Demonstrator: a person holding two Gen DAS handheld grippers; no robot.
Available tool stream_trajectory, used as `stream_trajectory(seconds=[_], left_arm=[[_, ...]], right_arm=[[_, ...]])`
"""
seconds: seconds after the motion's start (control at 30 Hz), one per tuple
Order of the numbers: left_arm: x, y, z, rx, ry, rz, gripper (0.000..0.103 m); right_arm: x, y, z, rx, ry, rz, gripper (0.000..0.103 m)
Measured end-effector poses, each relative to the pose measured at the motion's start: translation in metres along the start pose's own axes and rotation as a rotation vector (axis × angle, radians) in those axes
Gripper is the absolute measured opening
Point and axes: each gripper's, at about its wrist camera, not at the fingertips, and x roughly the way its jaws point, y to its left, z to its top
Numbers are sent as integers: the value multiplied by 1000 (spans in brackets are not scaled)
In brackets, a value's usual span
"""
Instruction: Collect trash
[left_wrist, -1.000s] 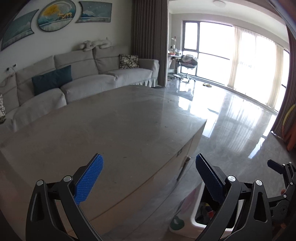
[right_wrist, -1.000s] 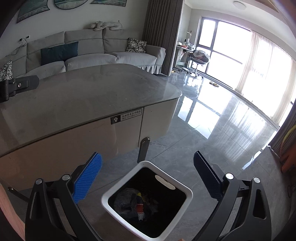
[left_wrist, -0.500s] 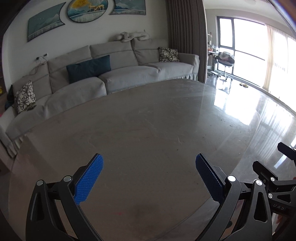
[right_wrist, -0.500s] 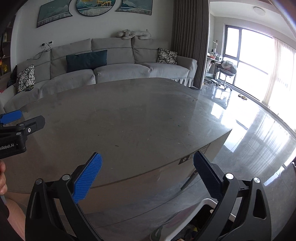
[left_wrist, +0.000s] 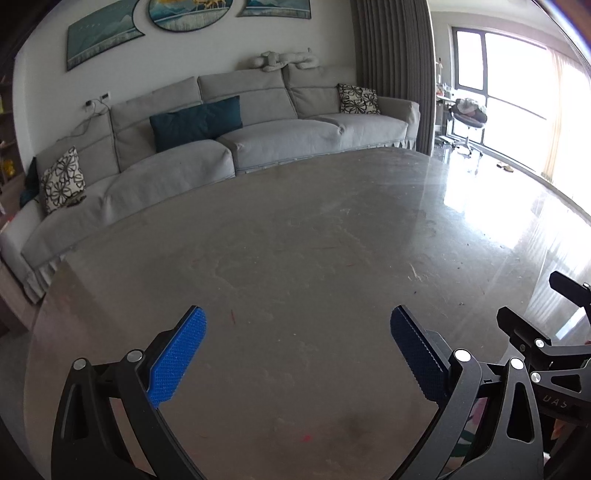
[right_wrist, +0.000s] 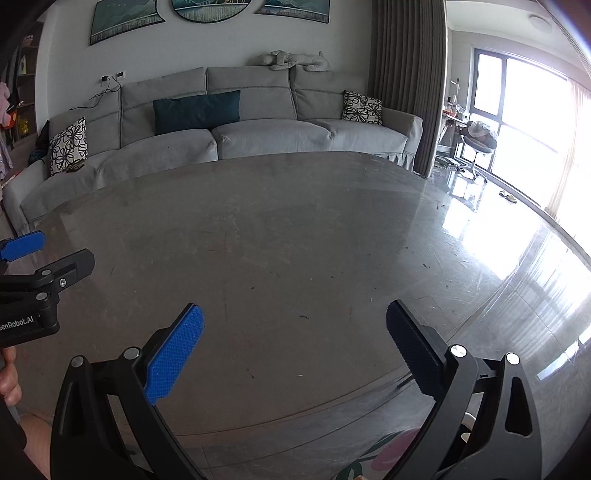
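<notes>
My left gripper (left_wrist: 297, 325) is open and empty, held over the grey stone table (left_wrist: 295, 236). My right gripper (right_wrist: 293, 321) is open and empty, over the table's near edge (right_wrist: 295, 402). Only small specks and crumbs lie on the tabletop; I see no piece of trash on it. The right gripper also shows at the right edge of the left wrist view (left_wrist: 532, 332). The left gripper shows at the left edge of the right wrist view (right_wrist: 44, 273). A sliver of the white bin rim (right_wrist: 468, 417) shows below the table, behind my right finger.
A grey sofa (left_wrist: 229, 147) with teal and patterned cushions stands behind the table. A glossy floor (right_wrist: 535, 295) runs to the right toward bright windows and a chair (right_wrist: 480, 136). A patterned rug (right_wrist: 384, 454) lies below the table edge.
Both grippers have swung up and left from the floor bin to face the tabletop and sofa. The bin has dropped almost out of view. Both stayed open.
</notes>
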Motion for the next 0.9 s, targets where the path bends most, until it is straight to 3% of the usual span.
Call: stream_trajectory(seconds=[0.9], left_arm=[[11, -1, -7, 13, 9, -21, 99]], right_arm=[[8, 11, 0, -20, 10, -7, 98]])
